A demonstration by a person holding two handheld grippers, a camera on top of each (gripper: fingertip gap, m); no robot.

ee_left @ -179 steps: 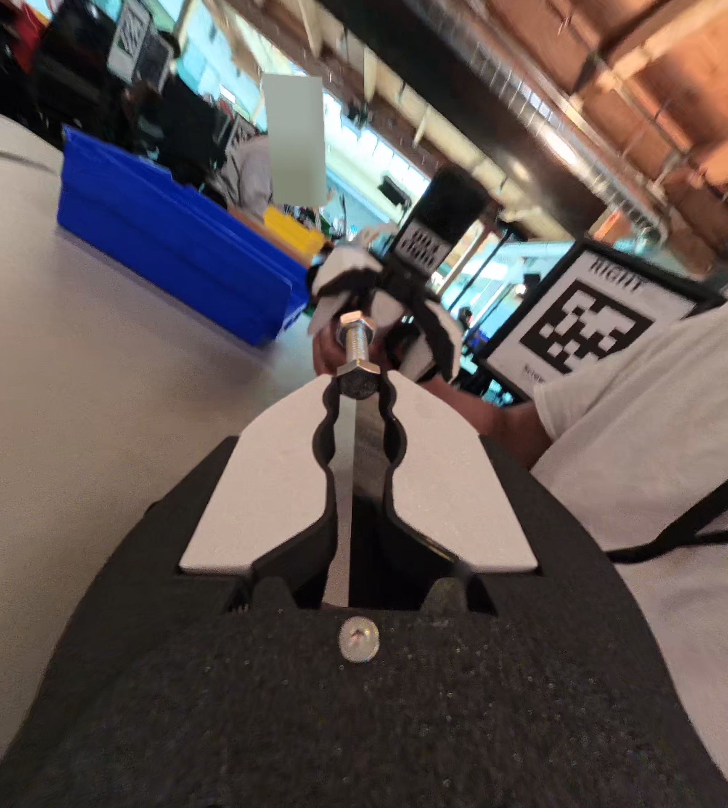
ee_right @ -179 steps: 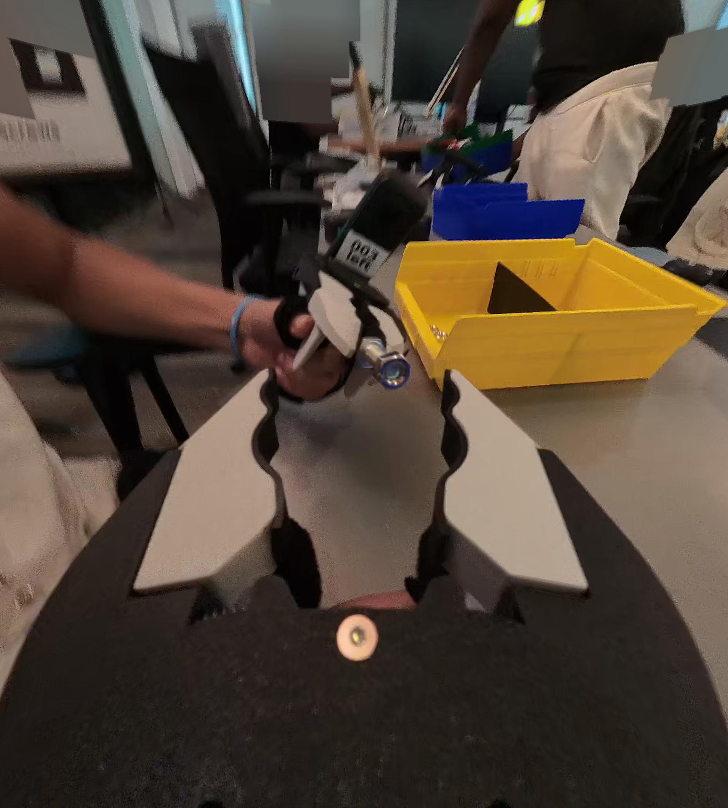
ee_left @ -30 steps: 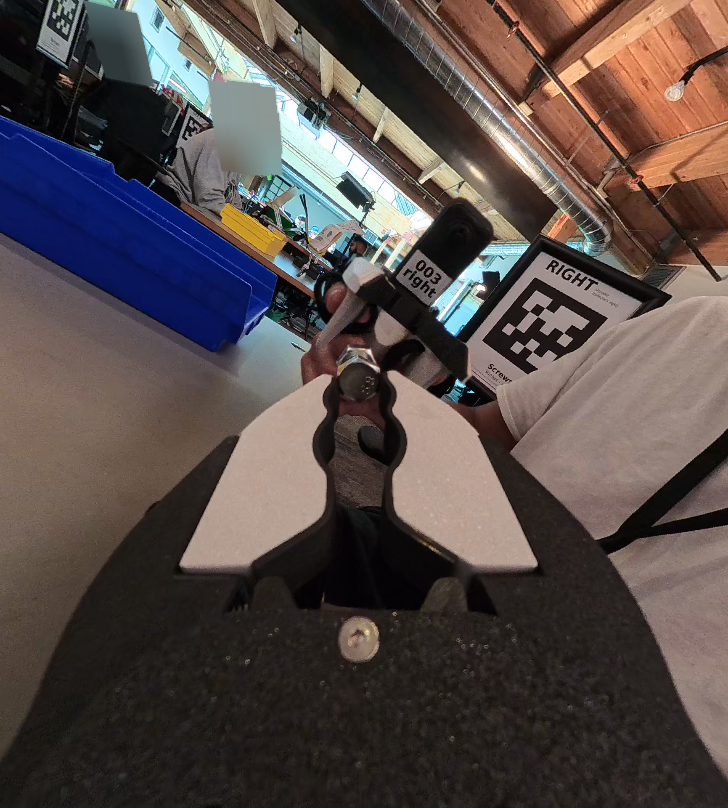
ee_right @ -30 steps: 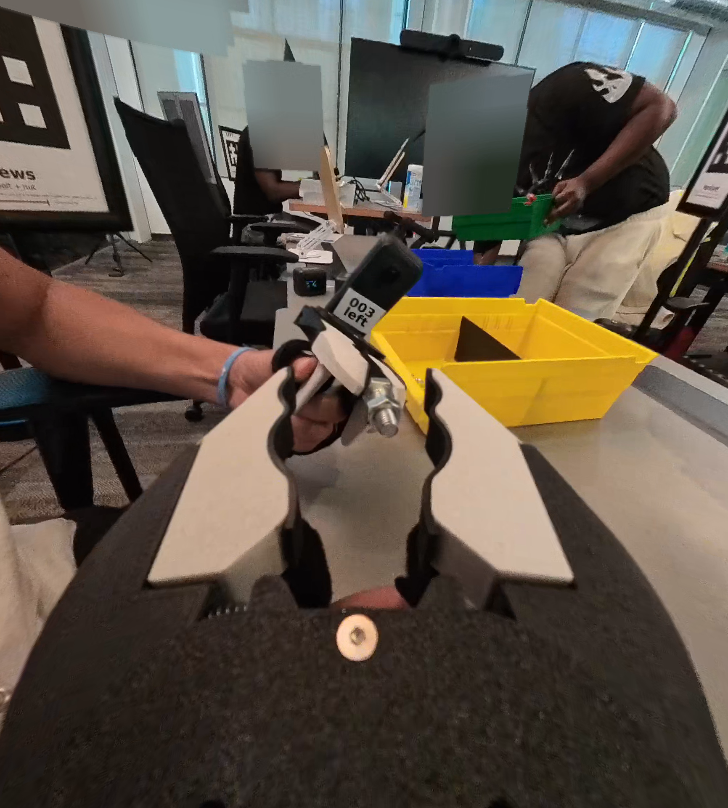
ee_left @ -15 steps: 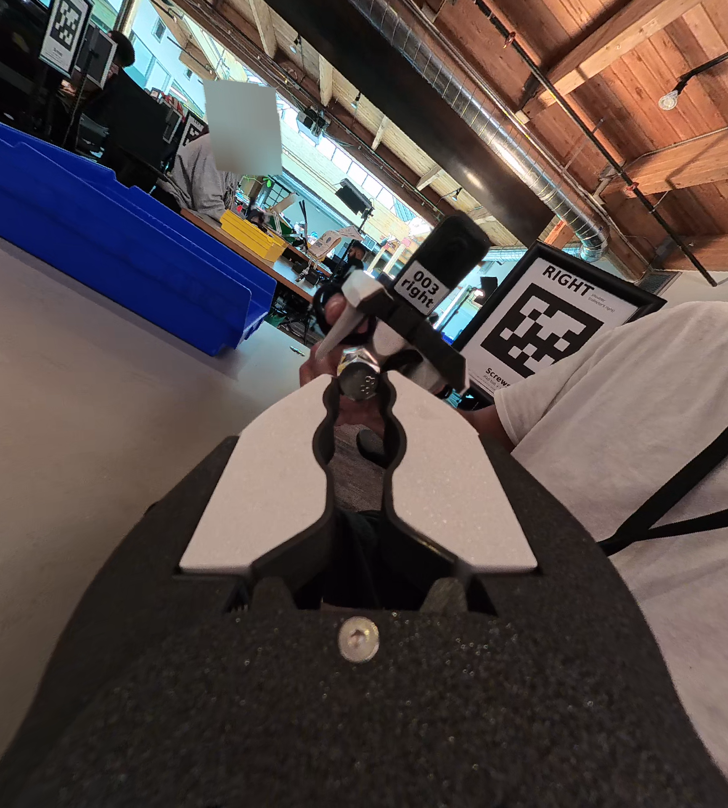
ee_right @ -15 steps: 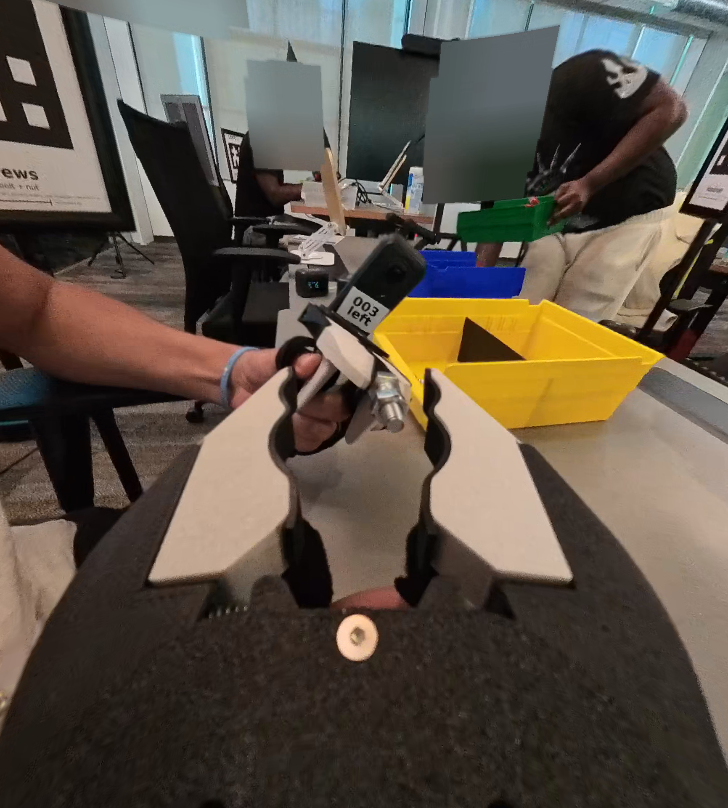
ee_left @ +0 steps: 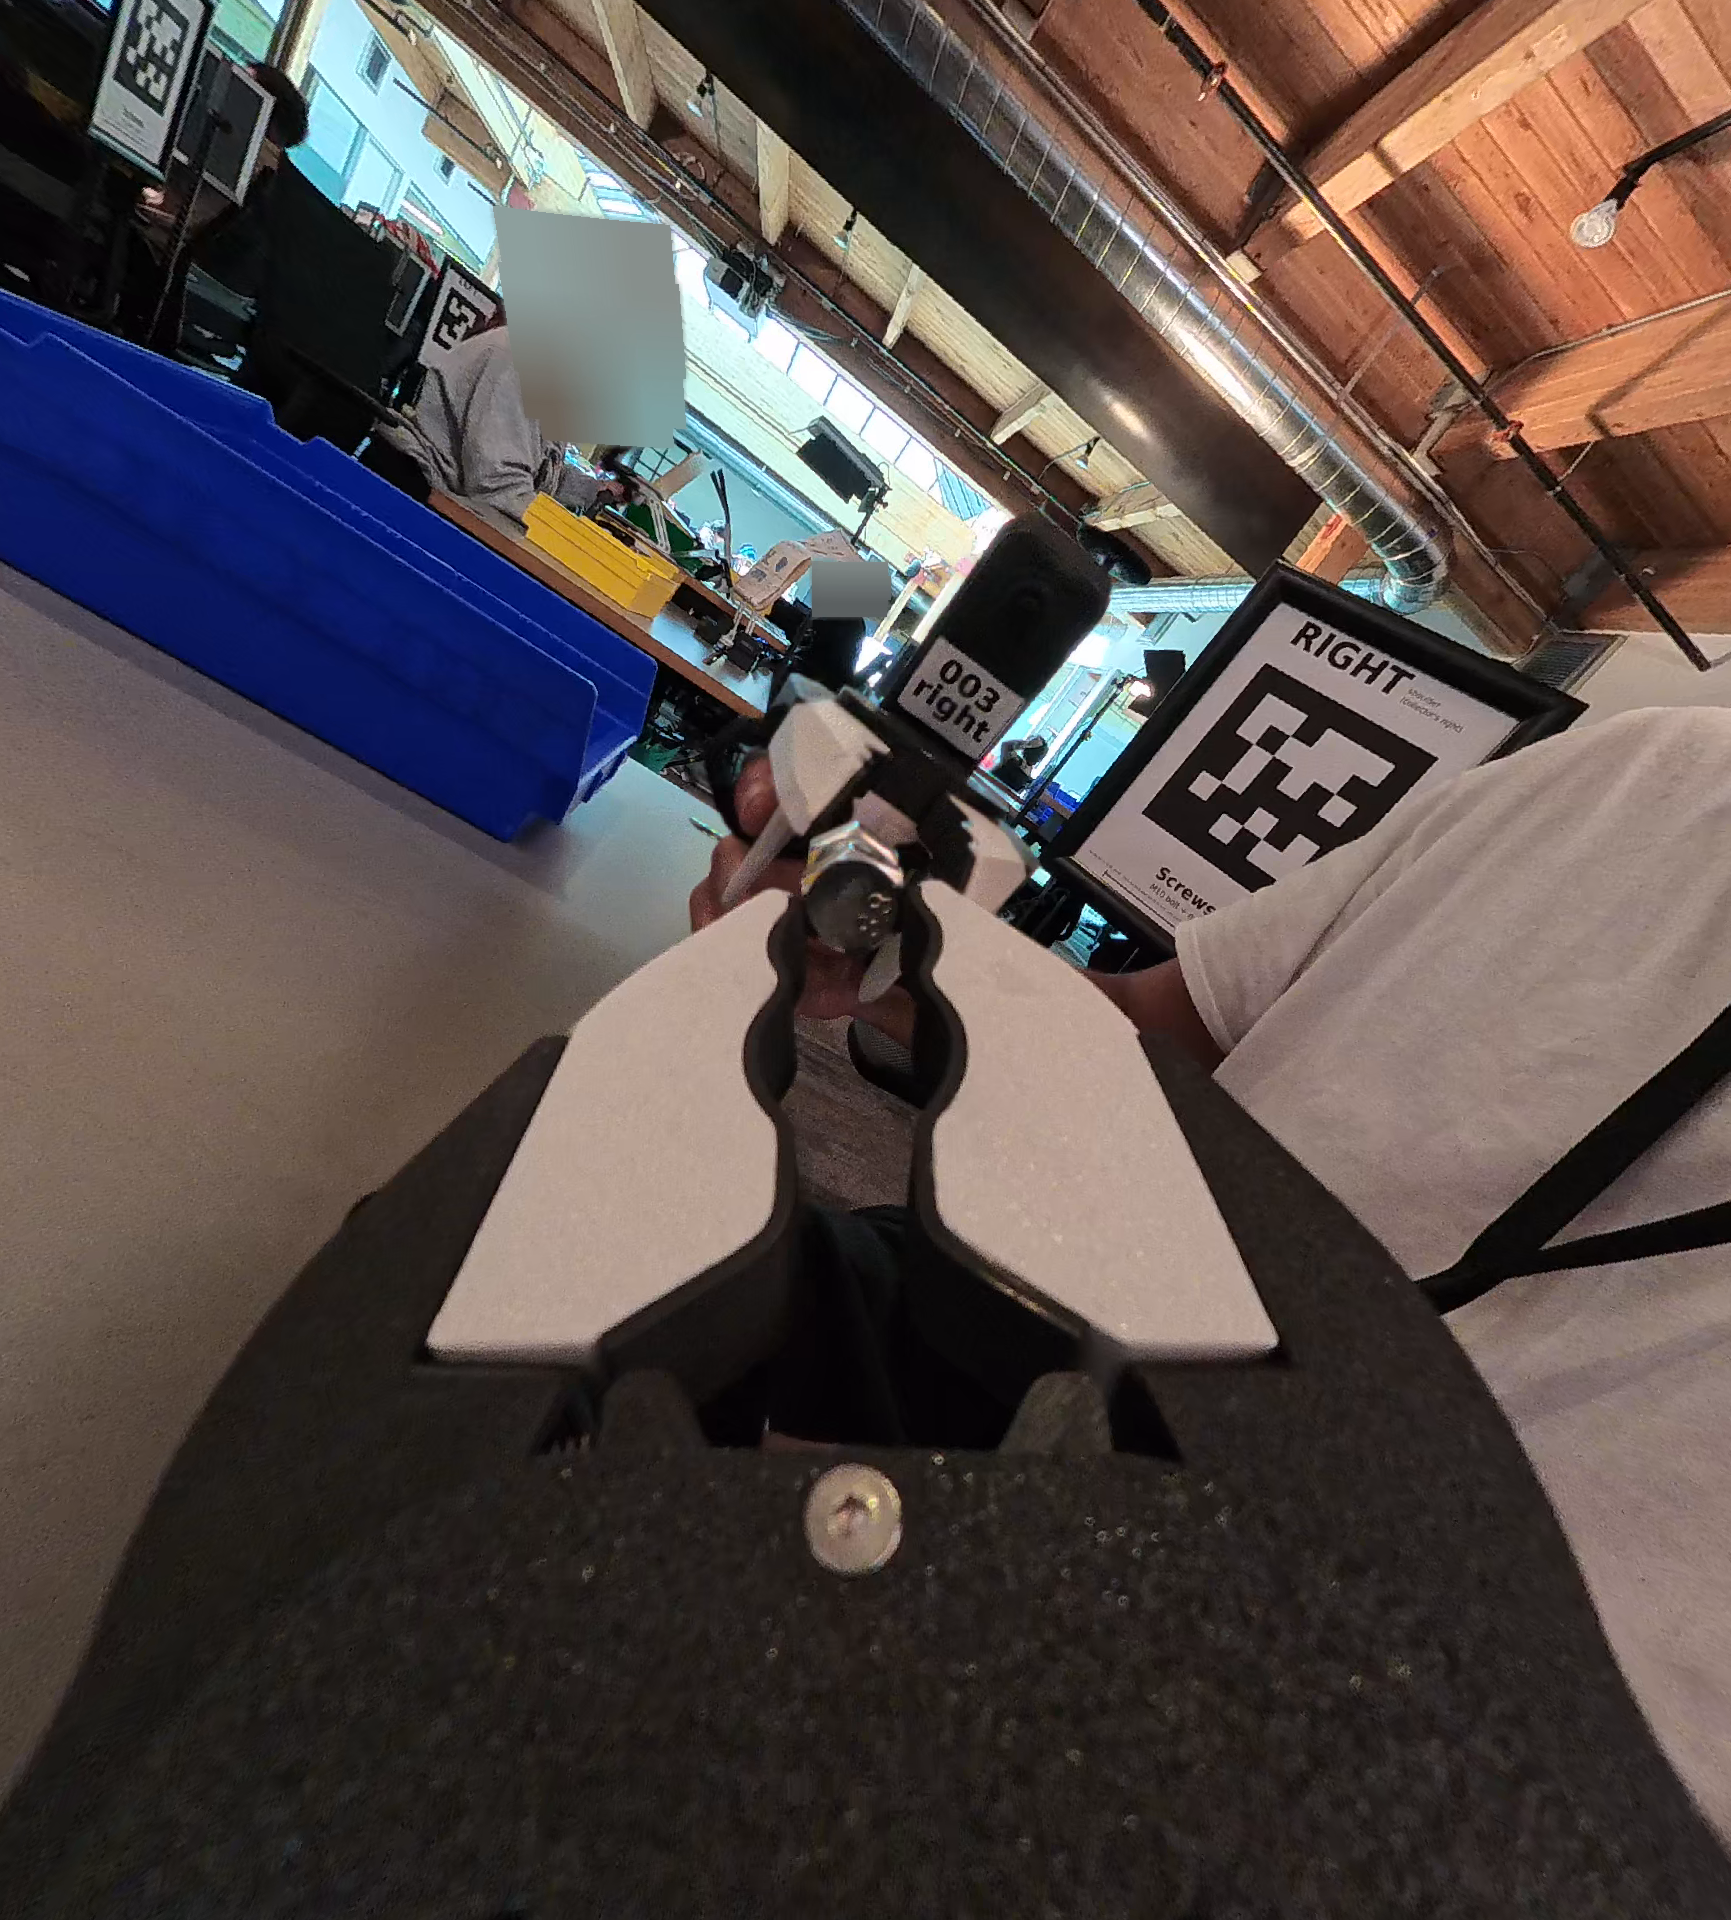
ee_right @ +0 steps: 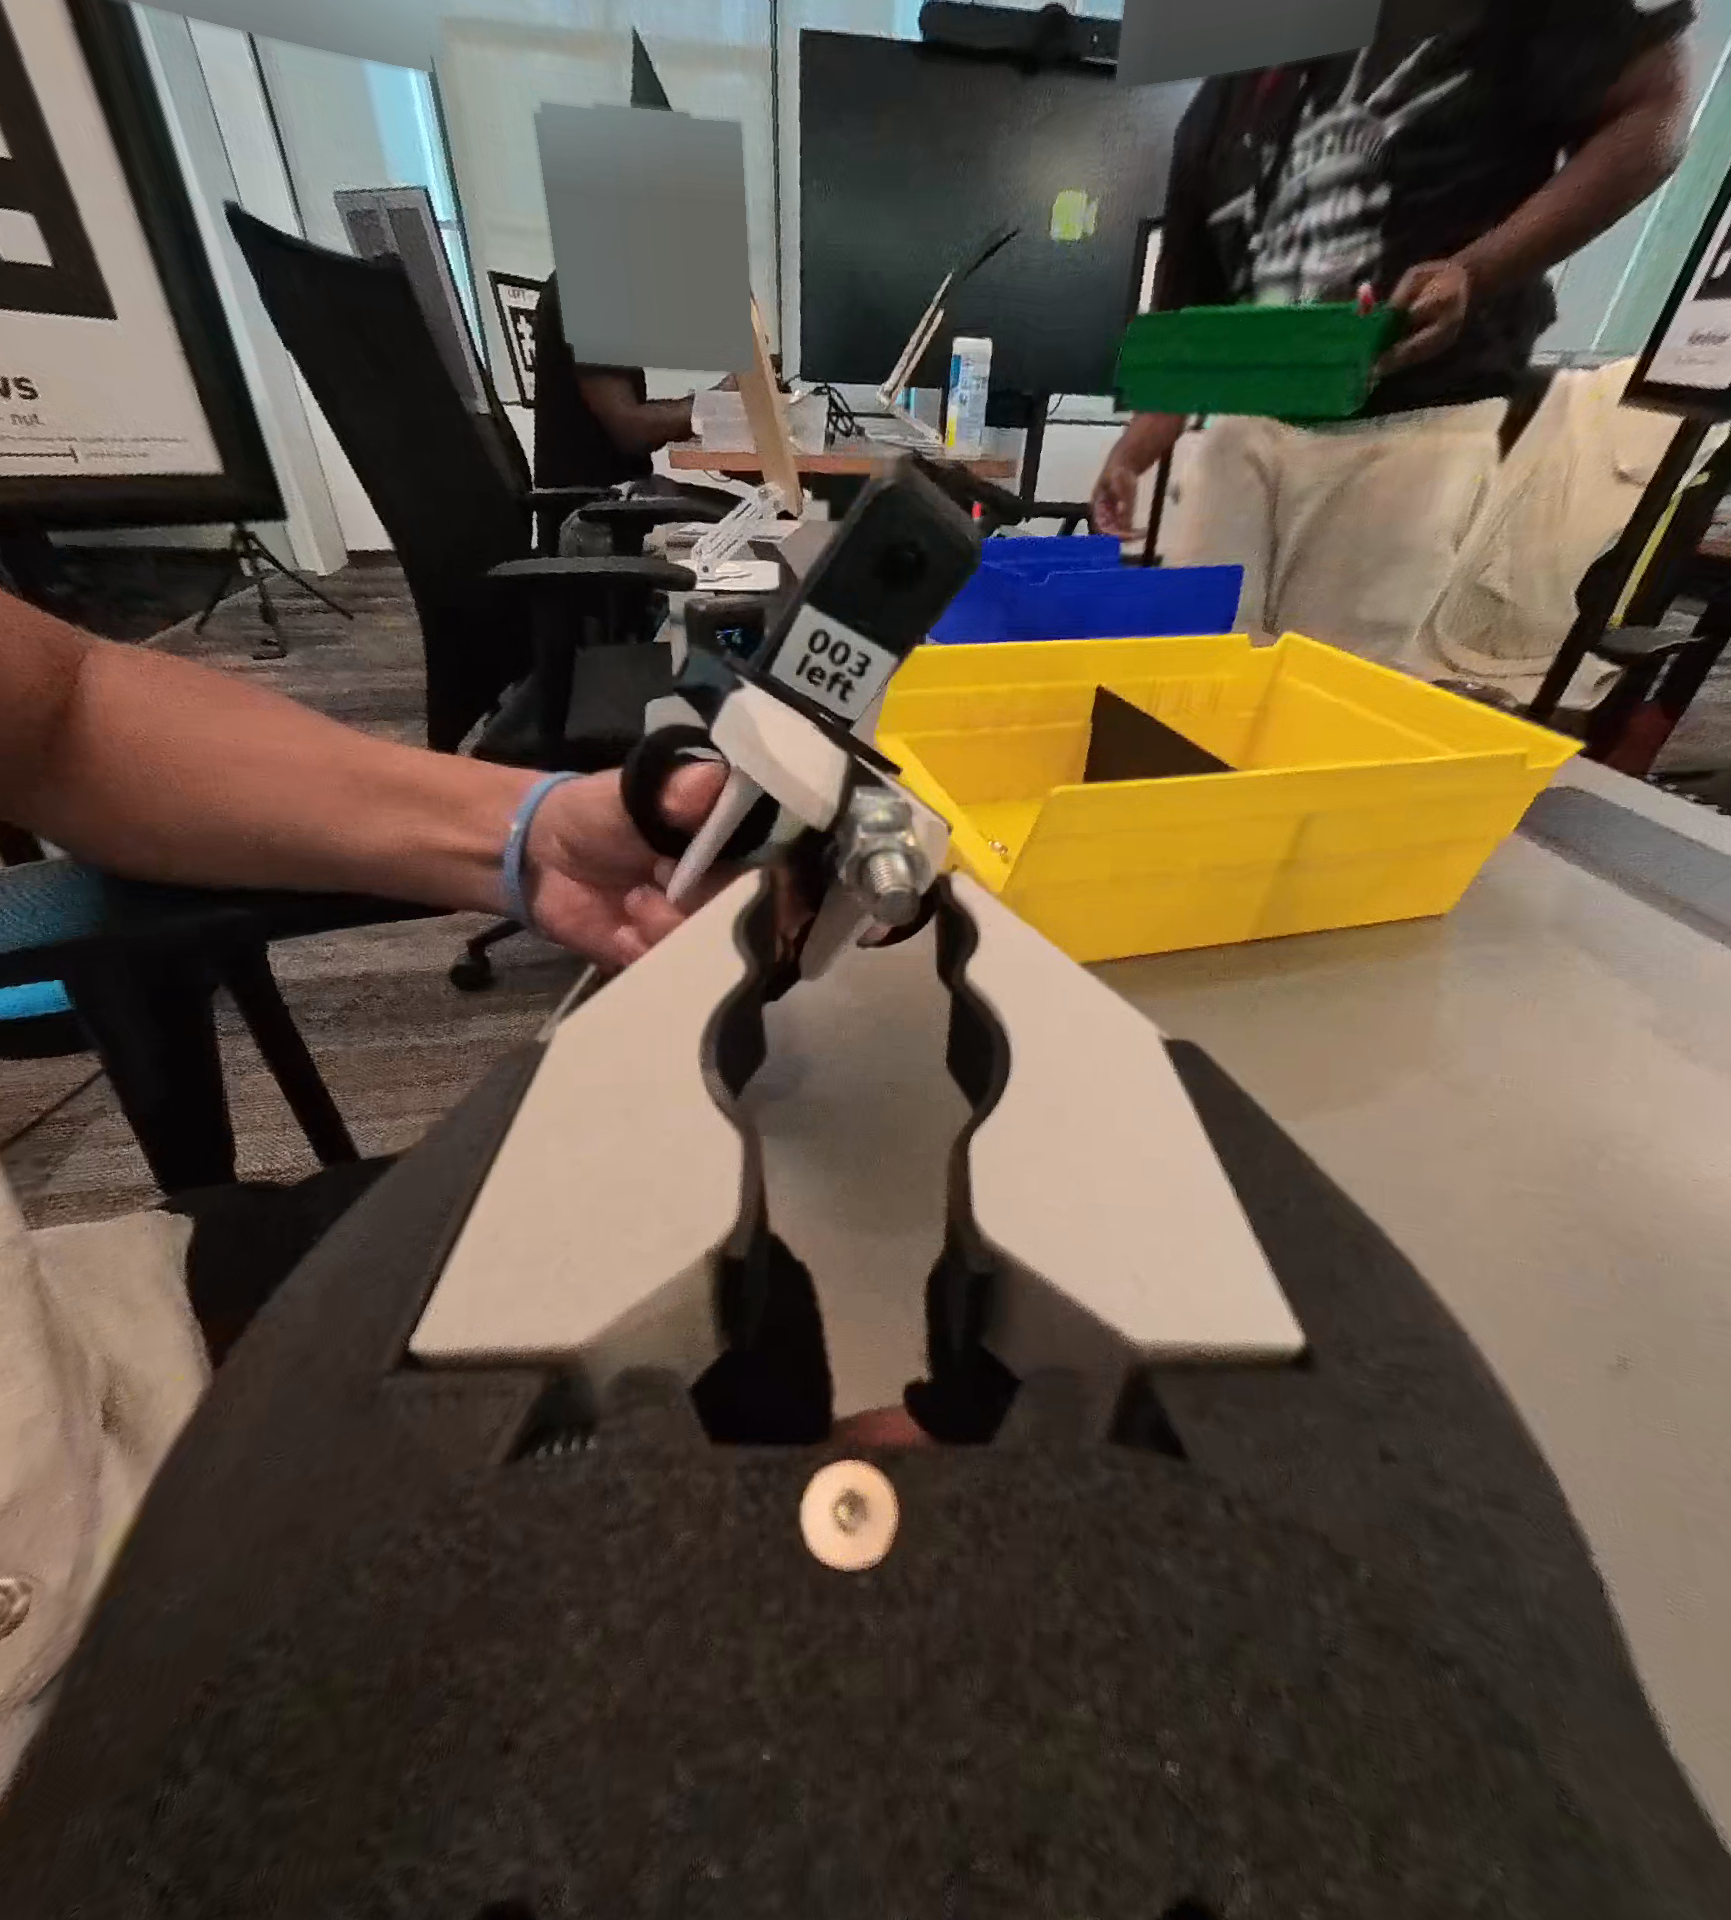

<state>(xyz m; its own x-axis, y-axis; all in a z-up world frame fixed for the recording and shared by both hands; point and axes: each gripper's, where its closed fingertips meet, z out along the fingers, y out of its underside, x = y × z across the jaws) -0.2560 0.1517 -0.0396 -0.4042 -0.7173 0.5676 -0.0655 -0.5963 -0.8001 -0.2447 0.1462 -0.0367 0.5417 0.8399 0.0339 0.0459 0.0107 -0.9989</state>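
- Bolt hangs in the air above the grey surface, near the yellow bin.
- Left tongs are clenched on the bolt's head; a slack grip would likely let it twist or drop.
- Right tongs stand released, straddling the threaded end; closing off-centre could knock it askew.
- Nut sits on the thread, just beyond those tips.

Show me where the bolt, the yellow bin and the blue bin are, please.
bolt (ee_left: 853, 902): left wrist view, on its hexagonal head.
yellow bin (ee_right: 1235, 862): right wrist view, on its front wall.
blue bin (ee_left: 248, 582): left wrist view, on its long side wall.
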